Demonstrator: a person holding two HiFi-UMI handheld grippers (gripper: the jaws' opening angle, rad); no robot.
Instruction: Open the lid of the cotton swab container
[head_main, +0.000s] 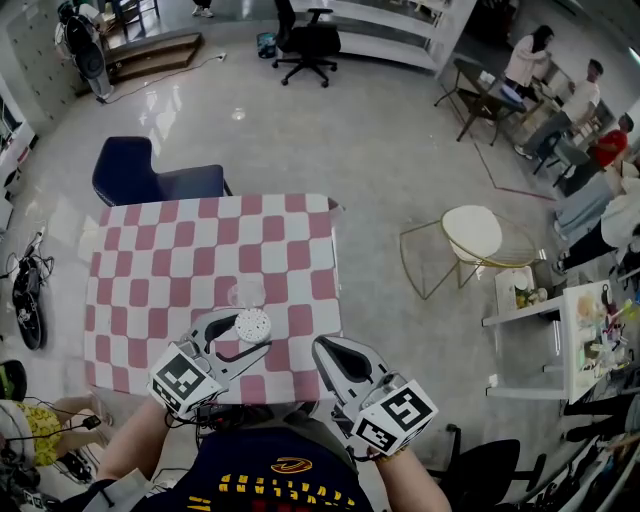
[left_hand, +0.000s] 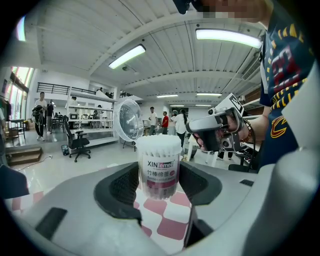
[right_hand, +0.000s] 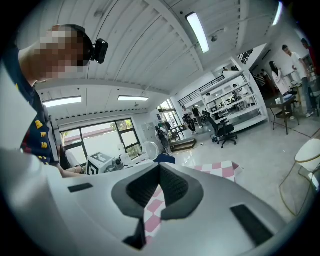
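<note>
My left gripper (head_main: 254, 331) is shut on the cotton swab container (left_hand: 158, 170), a clear round tub with a pink label. The tub stands upright between the dark pads (left_hand: 123, 187) above the checkered table (head_main: 180, 260). Its top is uncovered, with white swab tips showing (head_main: 252, 324). The clear round lid (left_hand: 128, 119) stands tipped up at the tub's far left rim; whether it is still attached I cannot tell. It shows as a faint disc (head_main: 246, 294) in the head view. My right gripper (right_hand: 160, 172) is shut and empty, held to the right of the tub near the table's front edge (head_main: 330, 352).
A dark blue chair (head_main: 150, 175) stands at the table's far left corner. A gold-framed side table with a white top (head_main: 472, 232) is to the right. Several people sit at desks at the far right. Cables and gear lie on the floor at the left.
</note>
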